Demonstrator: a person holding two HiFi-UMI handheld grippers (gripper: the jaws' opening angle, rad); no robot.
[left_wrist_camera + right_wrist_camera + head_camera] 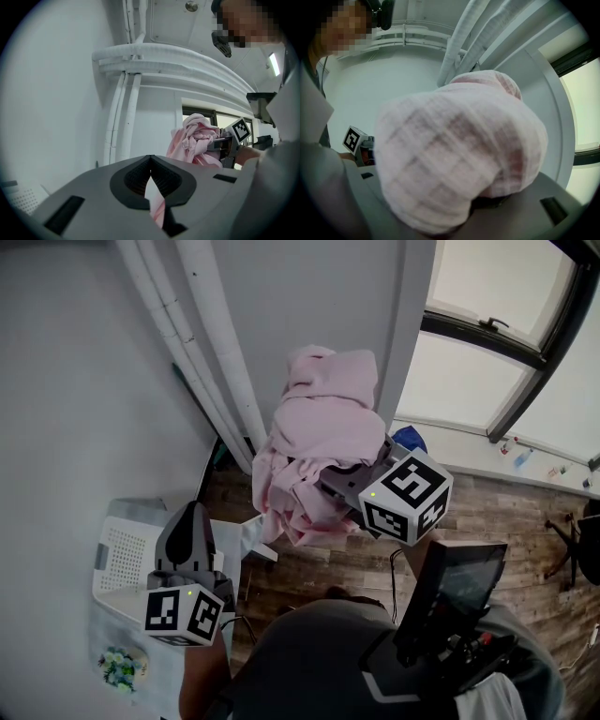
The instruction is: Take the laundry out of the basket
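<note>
right gripper (321, 486): clamped on pink garment (323, 427), bunched over its jaws, tail hanging below | left gripper (192, 519): jaws together, low to its left, over basket (117, 563) | I judge: I lift with a firm grip and gather the tail with the left.

No word, number, brand or label can be read anywhere; only black-and-white square patterns stand on the left gripper's marker cube (183, 615) and the right gripper's marker cube (406, 495).

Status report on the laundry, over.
Right tool clamped on pink laundry, lifted clear of white basket. Left tool pinching pink strip. Nothing blocking.
</note>
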